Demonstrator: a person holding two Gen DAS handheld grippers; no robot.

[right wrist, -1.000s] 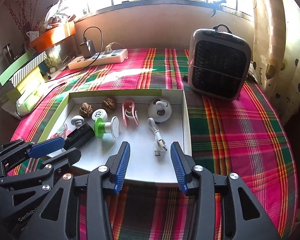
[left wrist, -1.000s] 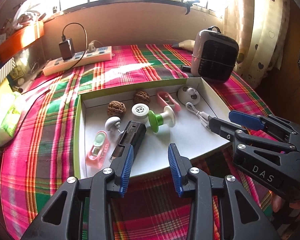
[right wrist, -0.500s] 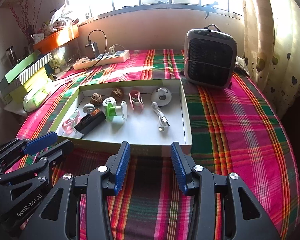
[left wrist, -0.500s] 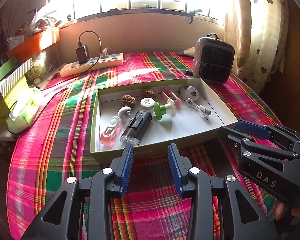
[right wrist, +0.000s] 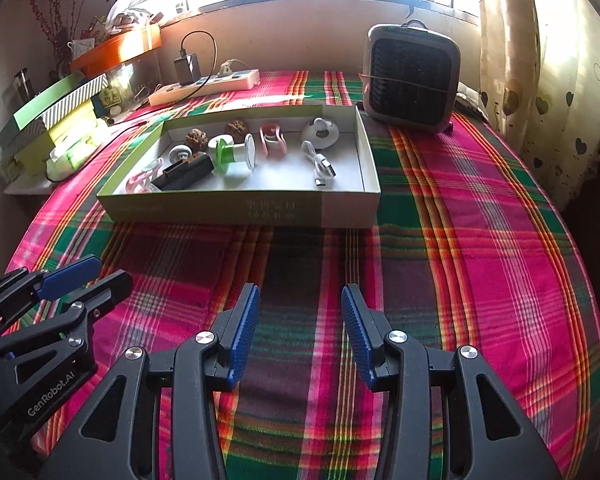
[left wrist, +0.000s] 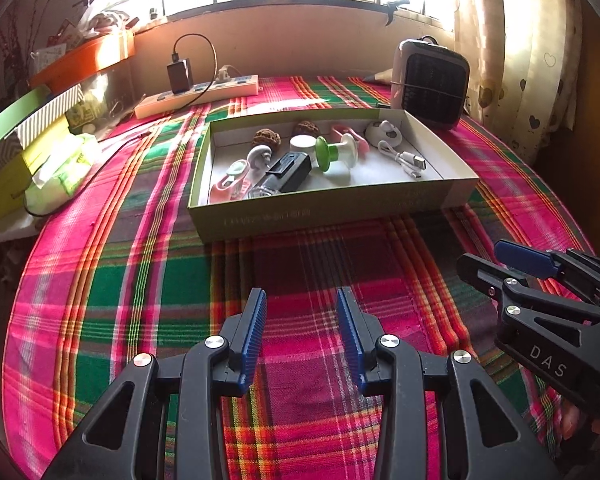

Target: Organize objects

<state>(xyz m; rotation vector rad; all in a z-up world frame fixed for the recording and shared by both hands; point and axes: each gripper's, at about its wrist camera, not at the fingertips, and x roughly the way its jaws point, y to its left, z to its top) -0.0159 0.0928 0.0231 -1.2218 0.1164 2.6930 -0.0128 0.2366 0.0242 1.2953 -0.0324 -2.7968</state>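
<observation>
Two tools hovered above the near edge of the counter (right wrist: 480, 208), each with its blue-padded jaws spread wide and nothing between them: the left tool (left wrist: 301, 330) and, at its right, the right tool (right wrist: 299, 328). Ahead of both, toward the middle of the plaid-covered counter, sat a shallow green-sided box (right wrist: 236, 210), well apart from either tool. Inside it lay two walnuts (left wrist: 266, 138) along the far wall, a green-and-white spool (left wrist: 334, 154) near the centre, a black rectangular device (left wrist: 286, 174) toward the near left corner, a pink clip (left wrist: 226, 188) beside that, and a coiled white USB cable (right wrist: 322, 162) on the right side. A small grey heater (right wrist: 412, 80) stood at the far right corner of the counter, just beyond the box, and a white power strip (left wrist: 198, 94) lay along the far edge.
</observation>
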